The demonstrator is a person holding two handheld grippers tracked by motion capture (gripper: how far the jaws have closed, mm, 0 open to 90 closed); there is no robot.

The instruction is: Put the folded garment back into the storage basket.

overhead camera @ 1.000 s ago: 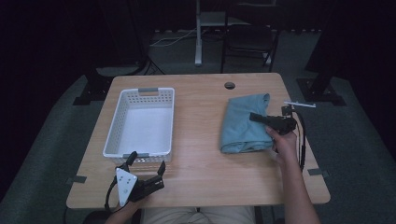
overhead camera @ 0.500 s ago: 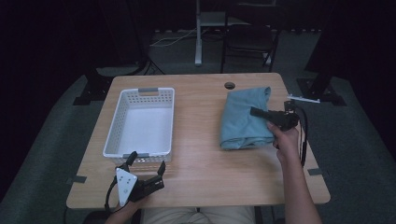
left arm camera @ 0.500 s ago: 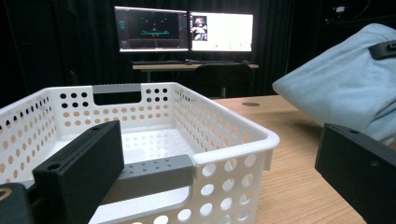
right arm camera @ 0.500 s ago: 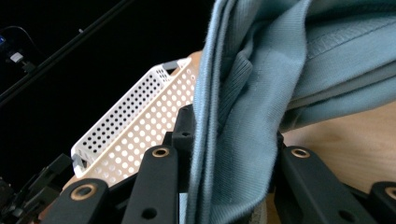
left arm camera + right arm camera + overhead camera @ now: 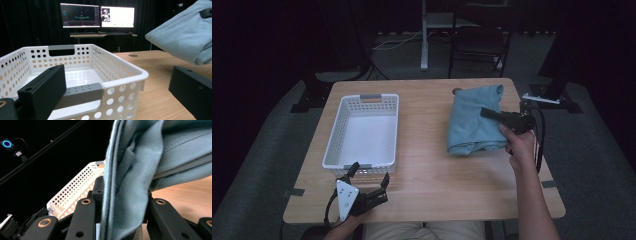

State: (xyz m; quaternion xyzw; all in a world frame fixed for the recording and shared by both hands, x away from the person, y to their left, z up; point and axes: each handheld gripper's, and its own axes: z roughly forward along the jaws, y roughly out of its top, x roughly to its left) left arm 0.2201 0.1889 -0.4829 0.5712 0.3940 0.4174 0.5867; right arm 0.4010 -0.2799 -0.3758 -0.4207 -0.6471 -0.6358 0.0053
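Gripping a fold of the cloth (image 5: 474, 120), the right gripper (image 5: 492, 114) has its jaws clenched on the blue fabric, which in the right gripper view bunches thick between the two black jaws (image 5: 122, 202) and hangs up and away from them. From the high view the cloth lies folded on the right half of the counter (image 5: 437, 170), its right edge at the gripper, and the right hand (image 5: 517, 145) holds the tool from the counter's right side with a cable trailing down beside the wrist. The left gripper (image 5: 369, 182) rests at the near left edge of the counter, just in front of the basket (image 5: 337, 145), and its jaws stand apart with nothing between them; in the left gripper view they frame the near wall of the basket (image 5: 125, 82), one at each side. The basket is white, pierced with holes, with a grey handle at each short end, and sits on the left half of the counter, well apart from the cloth. Two lit monitors (image 5: 97, 16) stand on a desk beyond.
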